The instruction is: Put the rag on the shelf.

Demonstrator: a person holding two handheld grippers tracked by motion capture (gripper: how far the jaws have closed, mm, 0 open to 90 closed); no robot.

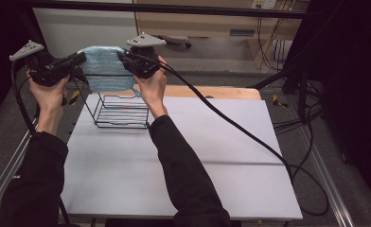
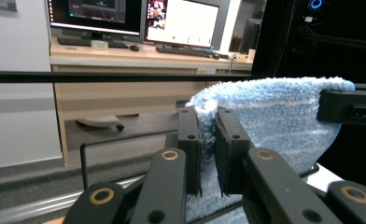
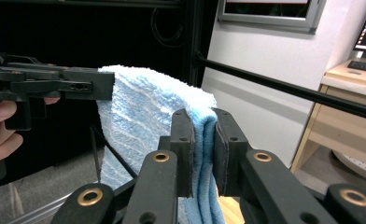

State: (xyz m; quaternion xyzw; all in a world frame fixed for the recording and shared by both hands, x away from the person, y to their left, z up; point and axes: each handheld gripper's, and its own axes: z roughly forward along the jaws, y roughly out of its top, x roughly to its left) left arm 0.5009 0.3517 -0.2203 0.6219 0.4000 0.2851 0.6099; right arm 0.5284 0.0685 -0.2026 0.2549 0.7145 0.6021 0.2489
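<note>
No legible text, brand or no. anywhere. Monitors (image 2: 134, 16) on the far desk in the left gripper view show windows w/ writing too small and blurred to read. A small pale label (image 2: 206, 71) on that desk's front edge is unreadable too. In the high view, a bluish tag (image 1: 242, 32) on the far cabinet can't be read either.

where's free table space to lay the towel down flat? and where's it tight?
The white table is bare right of the wire basket out to the right edge, and across the whole near half, apart from the forearms over it. It is tight at the far left corner: the basket sits there, with the blue towel held above it between the left gripper and right gripper.
</note>
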